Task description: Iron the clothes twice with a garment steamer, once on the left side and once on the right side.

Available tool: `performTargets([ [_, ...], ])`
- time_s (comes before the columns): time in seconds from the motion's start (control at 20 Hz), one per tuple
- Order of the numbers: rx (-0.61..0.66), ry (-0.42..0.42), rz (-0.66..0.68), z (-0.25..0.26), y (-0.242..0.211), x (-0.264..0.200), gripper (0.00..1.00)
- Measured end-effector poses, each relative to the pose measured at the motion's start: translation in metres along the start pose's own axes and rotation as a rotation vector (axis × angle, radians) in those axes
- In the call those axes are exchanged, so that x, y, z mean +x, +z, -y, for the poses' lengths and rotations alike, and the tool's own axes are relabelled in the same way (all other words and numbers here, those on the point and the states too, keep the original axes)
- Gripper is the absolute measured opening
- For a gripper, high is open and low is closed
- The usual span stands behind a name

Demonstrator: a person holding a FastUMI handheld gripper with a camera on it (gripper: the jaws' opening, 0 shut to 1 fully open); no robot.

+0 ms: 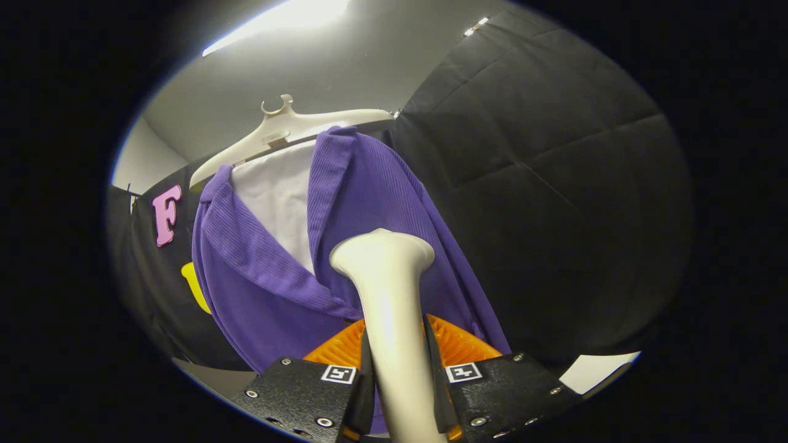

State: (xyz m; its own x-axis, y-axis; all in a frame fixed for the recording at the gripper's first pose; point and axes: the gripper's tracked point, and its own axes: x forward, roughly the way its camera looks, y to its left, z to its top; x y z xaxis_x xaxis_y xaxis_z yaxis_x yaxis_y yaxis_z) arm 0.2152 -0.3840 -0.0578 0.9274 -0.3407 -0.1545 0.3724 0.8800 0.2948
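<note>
A purple ribbed garment (pixel 375 203) hangs on a pale hanger (pixel 289 126), over a white inner panel (pixel 277 191). My gripper (pixel 397 344) is shut on the cream handle of the garment steamer (pixel 388 289), which runs up between the fingers. The steamer's flared head (pixel 381 249) sits against the right front of the garment, just below the lapel. Both fingers (pixel 345 347) press on the handle from either side.
Black quilted cloth (pixel 554 184) forms the booth wall behind and to the right of the garment. A grey ceiling with a bright light strip (pixel 283 21) lies above. A pale surface (pixel 594 369) shows below the wall on the right.
</note>
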Motion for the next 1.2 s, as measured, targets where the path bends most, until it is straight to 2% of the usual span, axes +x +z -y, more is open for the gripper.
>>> performTargets([
  [0.55,0.002,-0.097,-0.191,0.064,-0.101,-0.021,0.38],
  [1.05,0.035,-0.122,-0.304,0.082,-0.161,-0.038,0.38],
  [1.2,0.013,-0.131,-0.374,0.088,-0.19,-0.047,0.38],
])
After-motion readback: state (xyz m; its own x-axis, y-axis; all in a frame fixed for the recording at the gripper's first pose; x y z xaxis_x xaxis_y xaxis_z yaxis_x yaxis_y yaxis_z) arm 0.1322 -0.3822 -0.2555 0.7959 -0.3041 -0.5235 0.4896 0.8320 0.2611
